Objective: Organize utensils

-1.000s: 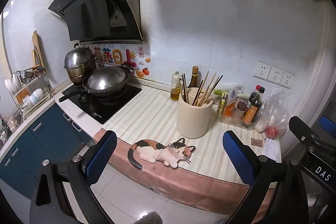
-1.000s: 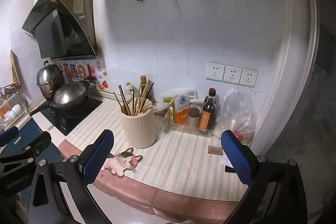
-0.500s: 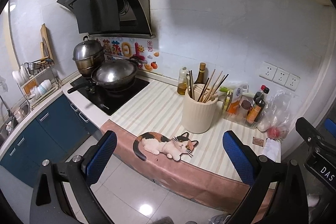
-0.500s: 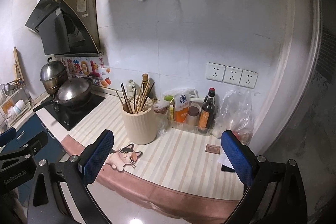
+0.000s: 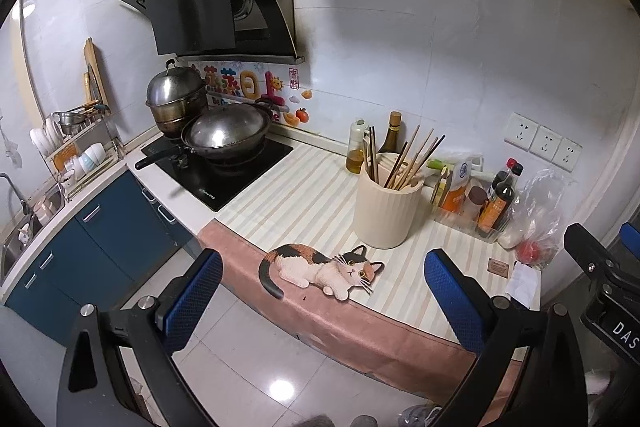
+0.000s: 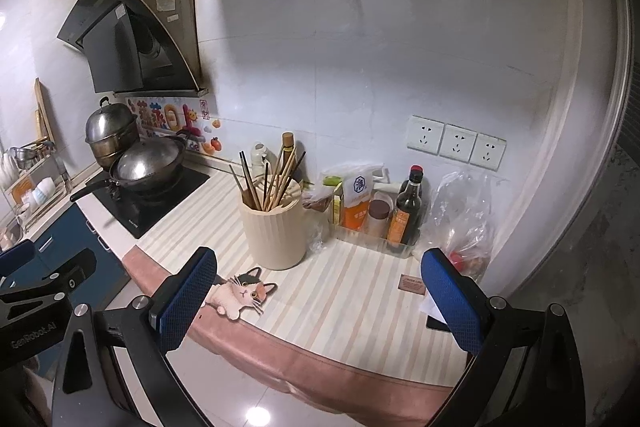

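Note:
A cream ribbed utensil holder (image 5: 387, 213) stands on the striped counter, with several wooden and dark chopsticks (image 5: 408, 161) sticking out of it. It also shows in the right wrist view (image 6: 275, 233) with its chopsticks (image 6: 268, 183). My left gripper (image 5: 324, 301) is open and empty, held off the counter's front edge above the floor. My right gripper (image 6: 320, 301) is open and empty, also in front of the counter, to the right of the left one.
A cat-shaped sticker (image 5: 320, 269) lies at the counter edge. A wok (image 5: 226, 135) and steel pot (image 5: 176, 99) sit on the black hob. Sauce bottles (image 6: 406, 211), packets and a plastic bag (image 6: 460, 223) stand at the back right. A dish rack (image 5: 76, 151) is at far left.
Both grippers have drawn back and up from the counter, so more floor and the lower cabinets show. Both stay open and empty.

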A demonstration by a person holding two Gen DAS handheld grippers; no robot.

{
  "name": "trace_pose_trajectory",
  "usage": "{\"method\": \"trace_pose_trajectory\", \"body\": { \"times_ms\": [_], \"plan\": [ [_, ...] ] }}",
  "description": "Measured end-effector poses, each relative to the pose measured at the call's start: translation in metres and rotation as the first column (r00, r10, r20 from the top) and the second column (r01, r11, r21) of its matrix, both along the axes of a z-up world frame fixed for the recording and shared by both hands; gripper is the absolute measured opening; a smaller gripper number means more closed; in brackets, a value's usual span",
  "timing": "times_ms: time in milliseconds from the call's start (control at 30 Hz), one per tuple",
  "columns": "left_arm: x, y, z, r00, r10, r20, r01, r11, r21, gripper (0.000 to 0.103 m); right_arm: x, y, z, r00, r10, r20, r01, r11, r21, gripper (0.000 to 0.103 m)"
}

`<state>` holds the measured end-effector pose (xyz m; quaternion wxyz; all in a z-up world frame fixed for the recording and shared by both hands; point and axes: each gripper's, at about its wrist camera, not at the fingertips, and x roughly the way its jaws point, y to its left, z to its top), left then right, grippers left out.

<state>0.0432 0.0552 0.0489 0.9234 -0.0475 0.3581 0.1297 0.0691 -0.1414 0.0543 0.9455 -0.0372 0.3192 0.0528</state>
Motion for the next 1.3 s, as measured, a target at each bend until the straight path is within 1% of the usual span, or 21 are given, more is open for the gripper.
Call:
{"method": "trace_pose_trajectory", "body": {
  "times_ms": [700, 1300],
  "plan": [
    [-0.001, -0.005, 0.0, 1.0, -0.011, -0.005, 0.011, 1.0, 0.011, 0.103, -0.002, -0.004, -0.009, 1.0, 0.006, -0.024, -0.005, 1.0, 0.007, 0.103],
    [-0.001, -0.011, 0.006, 1.0, -0.022, 0.003, 0.022, 1.0, 0.02, 0.103, -0.004, -0.002, -0.008, 0.999, 0.009, -0.031, -0.009, 1.0, 0.016, 0.103]
  ]
}}
